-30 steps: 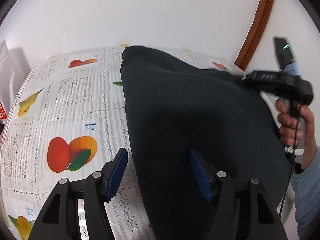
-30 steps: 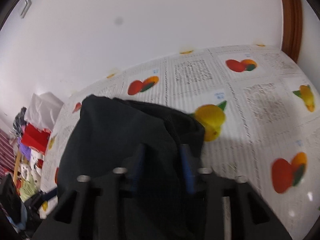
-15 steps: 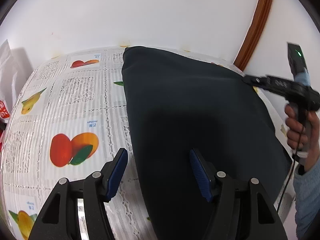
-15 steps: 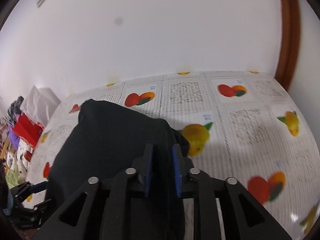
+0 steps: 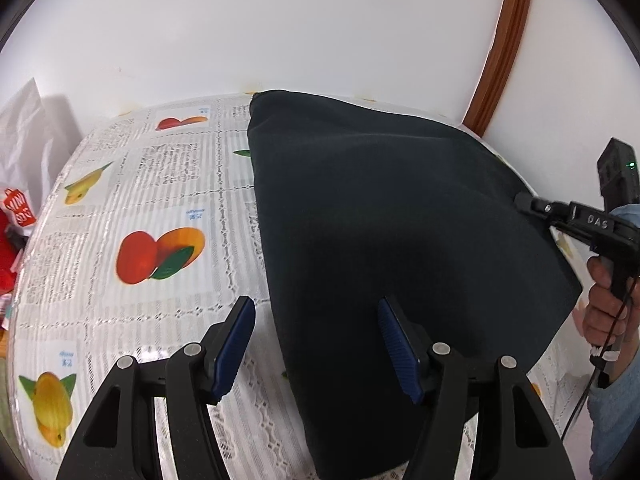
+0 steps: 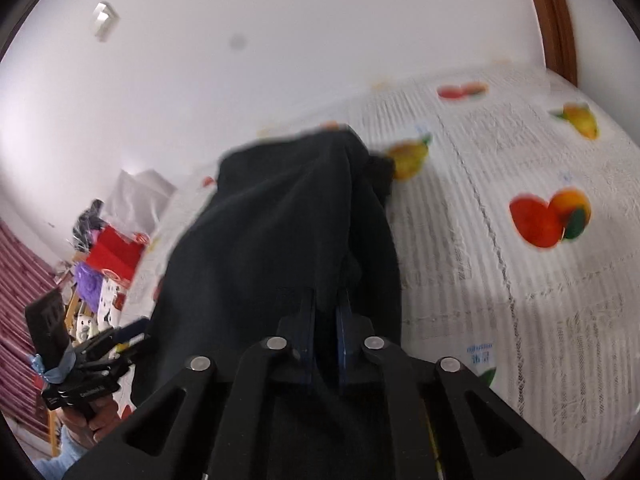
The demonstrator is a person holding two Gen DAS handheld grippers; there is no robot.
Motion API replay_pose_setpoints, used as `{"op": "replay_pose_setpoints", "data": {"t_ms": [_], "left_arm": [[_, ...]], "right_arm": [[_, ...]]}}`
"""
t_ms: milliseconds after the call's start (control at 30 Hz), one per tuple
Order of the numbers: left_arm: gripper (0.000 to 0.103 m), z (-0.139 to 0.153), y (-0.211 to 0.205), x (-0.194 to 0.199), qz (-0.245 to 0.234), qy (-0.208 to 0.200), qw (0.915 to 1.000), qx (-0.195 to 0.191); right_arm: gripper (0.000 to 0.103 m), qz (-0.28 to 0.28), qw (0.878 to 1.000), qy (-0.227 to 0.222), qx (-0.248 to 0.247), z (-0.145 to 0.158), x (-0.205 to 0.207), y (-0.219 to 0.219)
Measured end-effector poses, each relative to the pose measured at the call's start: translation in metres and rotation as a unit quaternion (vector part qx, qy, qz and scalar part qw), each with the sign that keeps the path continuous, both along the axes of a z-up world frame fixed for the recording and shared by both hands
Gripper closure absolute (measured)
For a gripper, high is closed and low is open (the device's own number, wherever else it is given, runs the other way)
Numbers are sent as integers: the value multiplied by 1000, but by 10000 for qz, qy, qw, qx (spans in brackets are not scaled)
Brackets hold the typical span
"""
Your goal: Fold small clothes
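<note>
1. Fingers of the left gripper [image 5: 316, 346] stand apart in the foreground of the left wrist view, released and holding nothing. They straddle the near left edge of the dark garment [image 5: 384, 240], one blue pad over the tablecloth [image 5: 120, 208] and the other over the cloth, probably so this claw can take that edge once the piece is laid out.

2. Just ahead of its own camera, the right gripper [image 6: 325, 316] is clenched on a bunched fold of the same garment. Its jaws have just been closing, and fabric sits between the blue pads. Gripping at the edge rather than mid-panel seems meant to let the person drag the layer taut.

3. The garment lies on the table, spread across the fruit-printed tablecloth, with its right side lifted and pulled toward the right gripper. From the left wrist view the surface looks smooth and stretched, which suits flattening before a fold; no fold appears finished yet.

4. Farther right, a hand [image 5: 604, 304] wraps the handle of the right gripper, sleeve below it.

5. Beyond the table edge to the left, a white bag [image 5: 24, 140] and red packaging [image 5: 16, 220] rest against the white wall [image 5: 280, 32], well apart from the work. A brown door frame [image 5: 504, 40] rises at the far right.
</note>
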State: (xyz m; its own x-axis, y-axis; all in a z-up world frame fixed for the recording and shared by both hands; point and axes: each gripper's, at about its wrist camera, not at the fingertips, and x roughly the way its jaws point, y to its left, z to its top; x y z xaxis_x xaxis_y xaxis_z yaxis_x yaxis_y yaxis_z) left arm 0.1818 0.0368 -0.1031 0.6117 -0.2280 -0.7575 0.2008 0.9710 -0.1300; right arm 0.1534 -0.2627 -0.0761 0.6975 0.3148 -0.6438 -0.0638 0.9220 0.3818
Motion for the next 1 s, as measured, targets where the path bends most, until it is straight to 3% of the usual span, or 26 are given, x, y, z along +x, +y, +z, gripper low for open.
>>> {"op": "replay_pose_setpoints", "data": {"t_ms": [133, 400, 467, 533, 600, 833, 900, 967, 1000], "left_arm": [[41, 3, 0, -12, 70, -45, 9999, 75], [41, 2, 13, -48, -103, -19, 9999, -93], [41, 4, 16, -68, -425, -94, 9989, -156], [41, 3, 16, -80, -506, -135, 9986, -11], [41, -2, 15, -87, -513, -91, 9985, 162], [45, -24, 7, -81, -344, 66, 9993, 112], [60, -26, 2, -78, -350, 69, 9993, 72], [71, -25, -5, -74, -347, -4, 9994, 83], [79, -24, -7, -72, -286, -63, 9995, 134]], "right_arm": [[95, -195, 9998, 76, -32, 0, -3, 3], [89, -284, 9925, 167, -1175, 13, -46, 24], [80, -218, 9896, 182, -1411, 15, -63, 26], [53, -81, 9866, 160, -1622, 14, -88, 24], [49, -43, 9856, 198, -1679, 9, -105, 19], [49, 10, 9909, 520, -1239, -27, -122, 11], [50, -44, 9928, 509, -1087, -35, -116, 14], [67, -54, 9954, 493, -818, -44, -104, 15], [82, 30, 9970, 461, -627, -47, -98, 15]]}}
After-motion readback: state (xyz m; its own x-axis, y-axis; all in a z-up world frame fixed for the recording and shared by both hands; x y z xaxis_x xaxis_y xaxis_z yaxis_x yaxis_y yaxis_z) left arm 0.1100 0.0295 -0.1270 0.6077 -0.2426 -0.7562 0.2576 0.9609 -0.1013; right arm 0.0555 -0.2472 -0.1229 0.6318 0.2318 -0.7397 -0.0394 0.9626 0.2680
